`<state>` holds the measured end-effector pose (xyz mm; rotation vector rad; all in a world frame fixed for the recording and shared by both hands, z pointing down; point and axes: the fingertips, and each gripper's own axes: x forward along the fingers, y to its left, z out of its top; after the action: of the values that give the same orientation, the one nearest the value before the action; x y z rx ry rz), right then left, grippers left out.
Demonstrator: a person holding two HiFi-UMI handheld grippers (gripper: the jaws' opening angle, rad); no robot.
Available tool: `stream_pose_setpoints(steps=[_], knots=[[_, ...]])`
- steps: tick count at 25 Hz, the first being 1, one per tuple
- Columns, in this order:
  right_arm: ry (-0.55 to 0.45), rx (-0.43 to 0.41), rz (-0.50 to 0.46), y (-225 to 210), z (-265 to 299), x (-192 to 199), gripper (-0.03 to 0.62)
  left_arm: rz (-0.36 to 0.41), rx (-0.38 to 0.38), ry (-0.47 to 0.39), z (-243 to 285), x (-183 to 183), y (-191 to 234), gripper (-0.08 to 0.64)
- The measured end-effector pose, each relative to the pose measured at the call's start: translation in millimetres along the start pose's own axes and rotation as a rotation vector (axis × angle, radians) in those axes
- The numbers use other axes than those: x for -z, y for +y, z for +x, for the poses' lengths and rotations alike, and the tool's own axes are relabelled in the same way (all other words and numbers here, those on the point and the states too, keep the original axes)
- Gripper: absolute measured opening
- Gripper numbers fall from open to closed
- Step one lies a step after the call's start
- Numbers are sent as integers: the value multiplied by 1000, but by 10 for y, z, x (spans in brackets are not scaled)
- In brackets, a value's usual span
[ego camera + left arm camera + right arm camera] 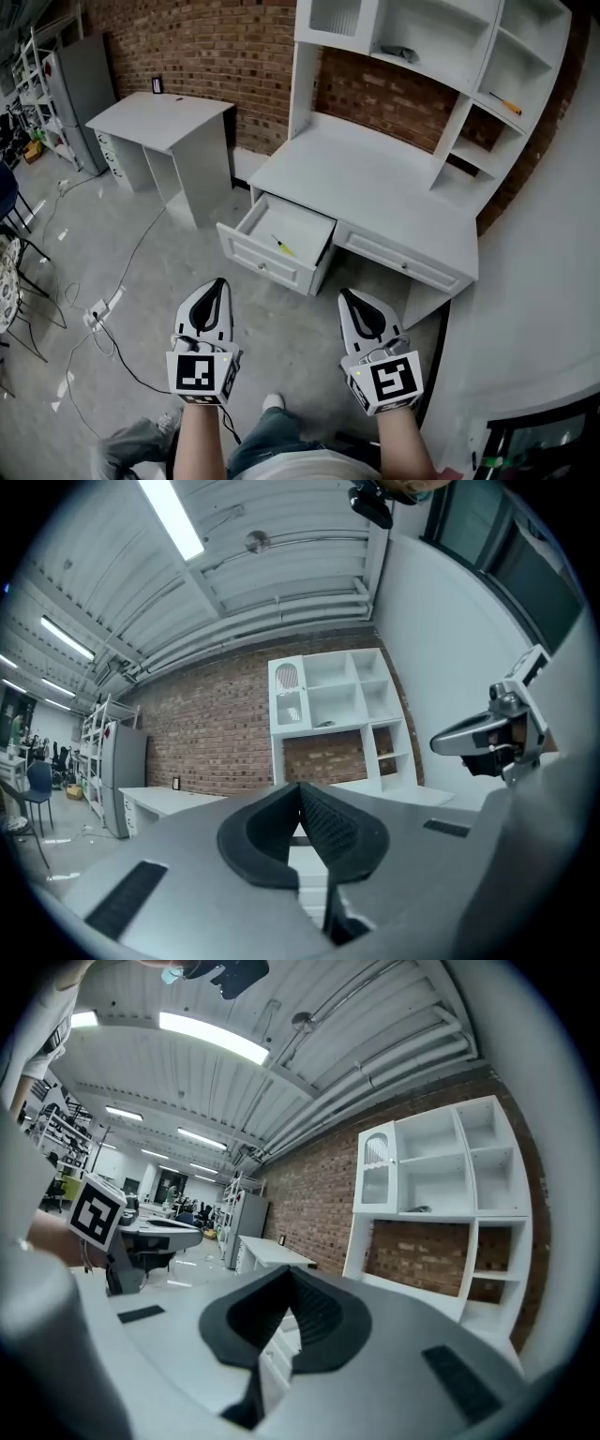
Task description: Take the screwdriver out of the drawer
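A small yellow-handled screwdriver (281,246) lies inside the open left drawer (261,261) of a white desk (375,183). Both grippers hover over the concrete floor in front of the desk, short of the drawer. My left gripper (219,281) is shut with nothing between its jaws, which also meet at the tips in its own view (300,787). My right gripper (345,293) is shut and empty too, pointing level toward the desk (289,1269). From the gripper views the screwdriver is hidden.
A white hutch (441,56) stands on the desk, with an orange-handled tool (507,104) on a right shelf. The right drawer (403,262) is closed. A second white desk (164,122) stands at left. Cables and a power strip (97,313) lie on the floor.
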<state>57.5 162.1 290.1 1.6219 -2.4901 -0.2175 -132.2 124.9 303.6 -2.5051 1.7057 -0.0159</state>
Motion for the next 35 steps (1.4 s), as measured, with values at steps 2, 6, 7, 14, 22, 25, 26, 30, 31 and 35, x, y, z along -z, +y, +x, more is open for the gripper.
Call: stream_pose_setpoints(steps=[2,6,7,14,22,25,26,30,31,35], knots=[[2,11,17,-57,267,-19,11,-2,15,4,231,25,129,14],[5,6,18,-97,678,-51,11,-11,26,5,580,72,341,14],[12,3,9,-106,767,-39,11,-14,26,6,657,88,387,14],[59,2,12,-368,1316,195,11,-20,16,36,1157,263,552,14],[59,-66,-8,-813,2203,352,11,-33,-40,50,1960,423,796,14],[63,-90,11,-1071,2577,431,11,-46,-60,56,2382,466,857,14],[60,-86,37,-1175,2697,459,11,-48,-67,63,2514,492,873,14],[46,-90,140,-1529,3118,563,100,-51,-87,94,2957,617,919,14],[47,-105,151,-1583,3218,585,169,-57,-94,104,3052,649,939,14],[57,-144,164,-1752,3581,689,275,-71,-130,132,3376,748,1029,14]])
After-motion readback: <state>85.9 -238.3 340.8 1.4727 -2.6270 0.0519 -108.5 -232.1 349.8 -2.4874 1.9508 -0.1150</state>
